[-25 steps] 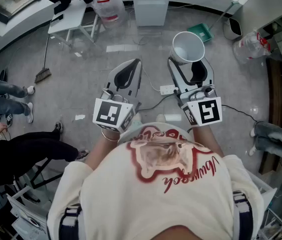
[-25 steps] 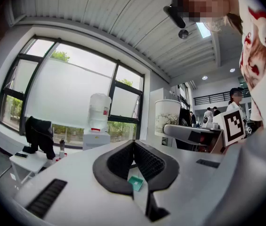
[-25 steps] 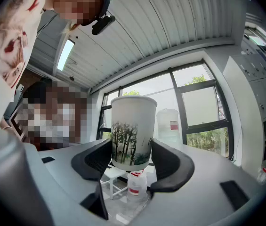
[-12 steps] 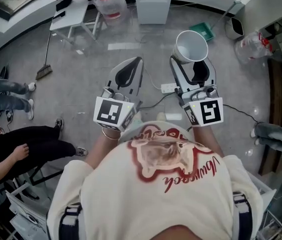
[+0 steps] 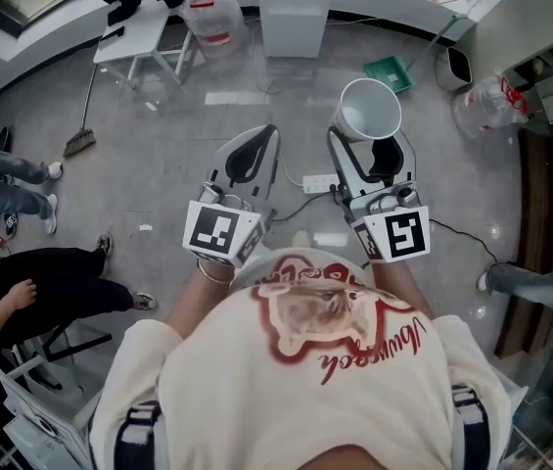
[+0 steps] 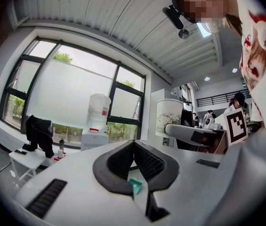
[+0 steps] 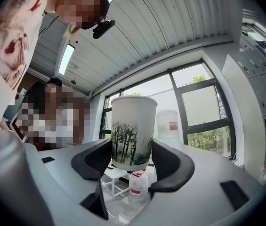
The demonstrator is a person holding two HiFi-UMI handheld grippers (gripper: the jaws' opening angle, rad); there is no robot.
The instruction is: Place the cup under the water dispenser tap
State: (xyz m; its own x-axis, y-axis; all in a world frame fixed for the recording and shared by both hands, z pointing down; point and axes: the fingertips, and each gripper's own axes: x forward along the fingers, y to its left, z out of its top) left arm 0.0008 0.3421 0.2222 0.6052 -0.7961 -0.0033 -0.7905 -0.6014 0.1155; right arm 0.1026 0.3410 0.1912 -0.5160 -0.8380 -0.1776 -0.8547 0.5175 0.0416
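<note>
Holding the paper cup (image 7: 132, 121) upright, the right gripper (image 7: 132, 150) pinches its lower wall between both pads, with the rim standing clear above. The cup looks light, thin-walled and easily crushed, so a gentle squeeze low down, near the stiffer base, seems the safest hold. The left gripper (image 6: 133, 149) is empty, its jaws pressed together. The water dispenser (image 5: 296, 8) stands well ahead across the floor.

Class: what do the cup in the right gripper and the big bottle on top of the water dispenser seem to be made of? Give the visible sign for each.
Cup: probably paper, matte white with a printed bamboo picture; thin rolled rim.
Bottle: likely translucent plastic; window light glows through its cloudy, smooth wall.
</note>
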